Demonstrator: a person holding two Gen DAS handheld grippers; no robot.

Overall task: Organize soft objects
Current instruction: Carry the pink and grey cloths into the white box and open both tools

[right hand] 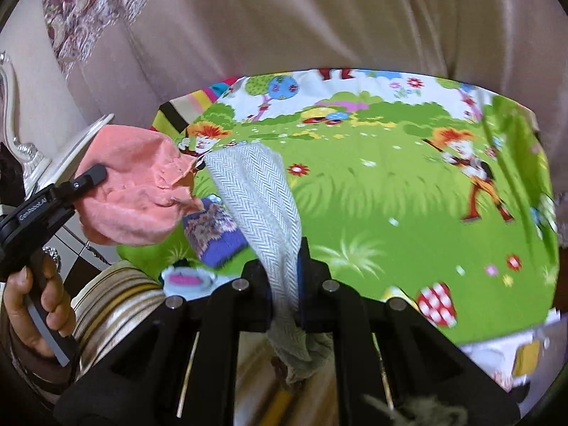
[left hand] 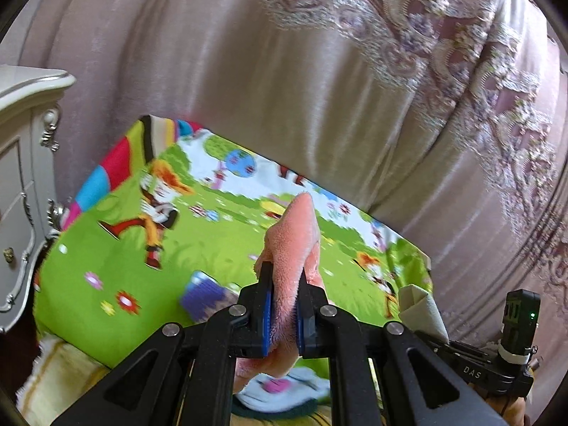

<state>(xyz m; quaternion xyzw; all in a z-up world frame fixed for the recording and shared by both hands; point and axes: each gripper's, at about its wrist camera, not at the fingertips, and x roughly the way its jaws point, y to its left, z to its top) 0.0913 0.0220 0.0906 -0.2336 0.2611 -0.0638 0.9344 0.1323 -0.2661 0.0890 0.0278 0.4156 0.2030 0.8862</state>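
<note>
- Left gripper (left hand: 285, 284) is clamped on the pink cloth (left hand: 296, 245). Jaws pinch it near one end, so most of it bunches loose past the tips; right view shows the bulk (right hand: 135, 188) hanging off that gripper.
- Right gripper (right hand: 285, 259) is clamped on the grey cloth (right hand: 259, 191), herringbone weave. Pinched mid-length: one part stands up ahead of the jaws, the tail sags under them.
- Both cloths are off the mat (right hand: 390, 195), held over its near-left part, close to each other but apart as far as I can see.
- My read: held clear so they don't drag or snag before being set down or folded.
- Purple cloth (right hand: 216, 234) lies on the mat, not yet handled. A white-and-pink item (right hand: 188, 280) sits near it.
- Nightstand (left hand: 21, 177) to the left, curtain (left hand: 284, 88) behind.
- Frames are blurred; fine contact is hard to judge.
</note>
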